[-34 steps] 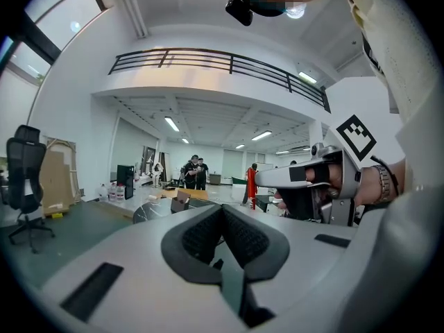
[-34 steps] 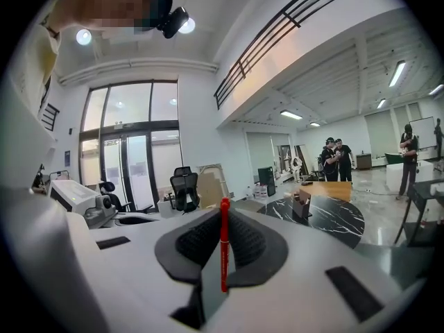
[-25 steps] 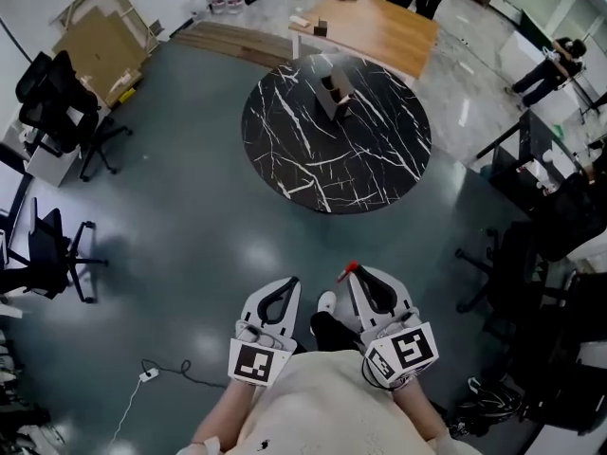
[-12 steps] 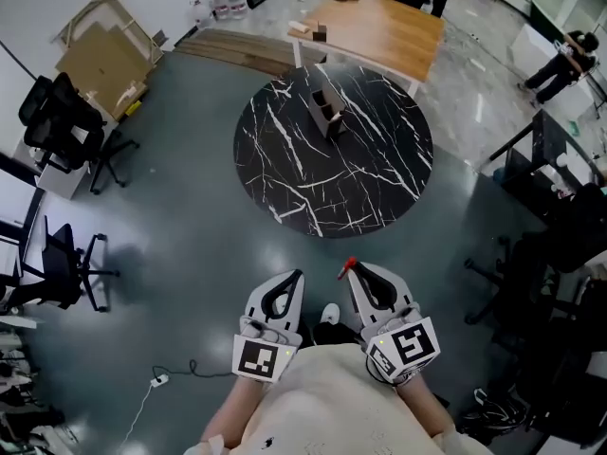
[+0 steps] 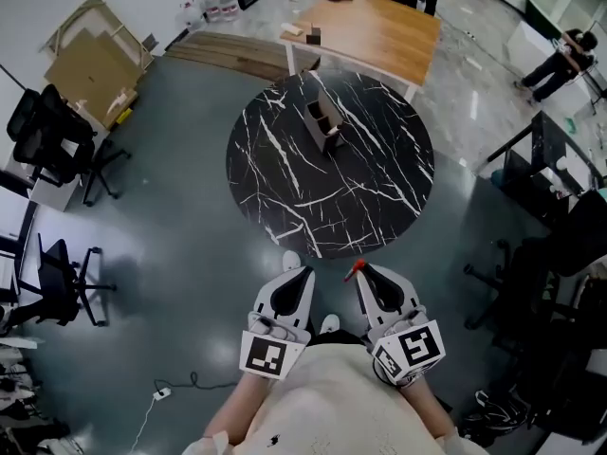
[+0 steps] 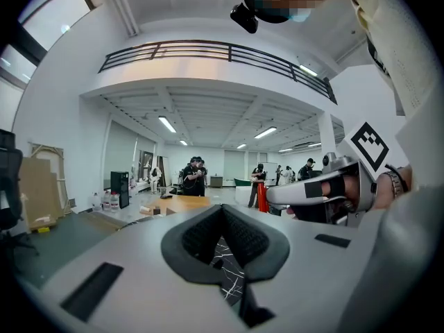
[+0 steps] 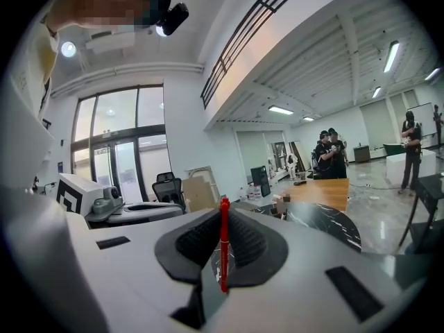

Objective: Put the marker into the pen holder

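The right gripper (image 5: pixel 359 273) pinches the thin red marker (image 7: pixel 223 245) between its 2 closed jaws; the left gripper (image 5: pixel 303 275) is closed and empty. The brown compartmented pen holder (image 5: pixel 321 121) stands well away on the round black marble table (image 5: pixel 285 207) (narrow slots, seemingly): a slipping marker could tilt and miss.

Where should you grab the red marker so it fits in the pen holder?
By its barrel, pinched from both sides, as the right gripper does now. The marker is long and thin and runs along the jaws, so its red end pokes past them, free to enter the pen holder.
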`<state>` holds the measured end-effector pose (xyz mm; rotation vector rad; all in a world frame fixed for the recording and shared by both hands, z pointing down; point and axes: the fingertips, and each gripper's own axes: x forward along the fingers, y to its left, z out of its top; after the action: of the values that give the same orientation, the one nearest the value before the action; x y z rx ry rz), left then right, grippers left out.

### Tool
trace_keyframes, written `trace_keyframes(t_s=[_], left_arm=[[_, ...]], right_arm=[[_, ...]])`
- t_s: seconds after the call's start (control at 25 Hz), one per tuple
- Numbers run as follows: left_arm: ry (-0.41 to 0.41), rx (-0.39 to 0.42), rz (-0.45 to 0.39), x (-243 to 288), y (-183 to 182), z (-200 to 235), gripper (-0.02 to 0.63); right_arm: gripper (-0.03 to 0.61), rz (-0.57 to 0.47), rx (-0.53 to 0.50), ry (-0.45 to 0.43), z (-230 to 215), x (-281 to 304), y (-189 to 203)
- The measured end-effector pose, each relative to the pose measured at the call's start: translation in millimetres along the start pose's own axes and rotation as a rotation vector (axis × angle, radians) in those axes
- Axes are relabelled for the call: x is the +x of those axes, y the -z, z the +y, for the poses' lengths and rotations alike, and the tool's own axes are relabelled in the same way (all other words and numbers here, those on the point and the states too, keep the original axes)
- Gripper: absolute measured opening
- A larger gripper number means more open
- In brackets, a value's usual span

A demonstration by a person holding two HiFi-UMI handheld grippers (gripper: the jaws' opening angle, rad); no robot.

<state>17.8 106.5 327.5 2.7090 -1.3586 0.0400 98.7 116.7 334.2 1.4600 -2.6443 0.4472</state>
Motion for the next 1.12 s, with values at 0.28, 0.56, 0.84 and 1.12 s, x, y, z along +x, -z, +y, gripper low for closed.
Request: trace_keyframes(t_s=[0.28,0.56,0.84,1.12], left_arm=[[0.039,-0.007,0.015,57.9,-1.1,62.8,0.008],[0.114,-0.012,0.022,131.1,-9.6,128.0,0.008],[0.175,-0.035,0.05,200.3,-16.8,199.6,0.008],[0.223,-0.059,0.07,265.4,-12.3,257.3,0.008]], right_arm=[[0.043,0.022,-0.002,0.059,-28.6,63.7,-13.6],[0.043,0.049,0.033,0.135,-67.7,146.5,-30.6],[0.043,0.051,0.038,0.188,-100.3,235.5,-56.8],[0.043,0.067,0.012,0.252,-139.7,304.9,-71.8]])
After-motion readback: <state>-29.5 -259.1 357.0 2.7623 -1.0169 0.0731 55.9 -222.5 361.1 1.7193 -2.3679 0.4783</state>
